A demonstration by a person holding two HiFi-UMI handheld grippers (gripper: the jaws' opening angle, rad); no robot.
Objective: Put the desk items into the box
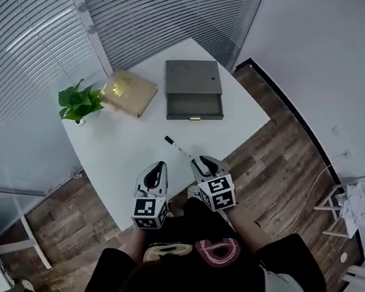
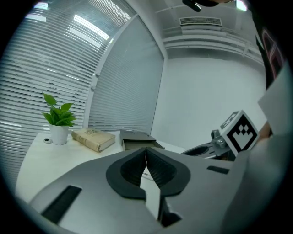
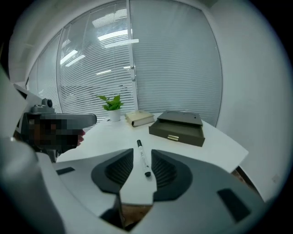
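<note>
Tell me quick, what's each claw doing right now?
Left claw: shut, empty.
Right claw: open, the pen lying just ahead, not gripped.

Noted a white table (image 1: 119, 152) on a dark wood-plank floor (image 1: 282, 172), its far side close to closed slatted blinds (image 1: 19, 45). Found a plain white wall (image 1: 337, 50) along the right side, a thin pale cable (image 1: 312, 188) trailing over the planks near it, and a white folding stand (image 1: 357, 202) just beyond. Spotted a slotted ceiling vent (image 2: 200, 21) overhead.
</note>
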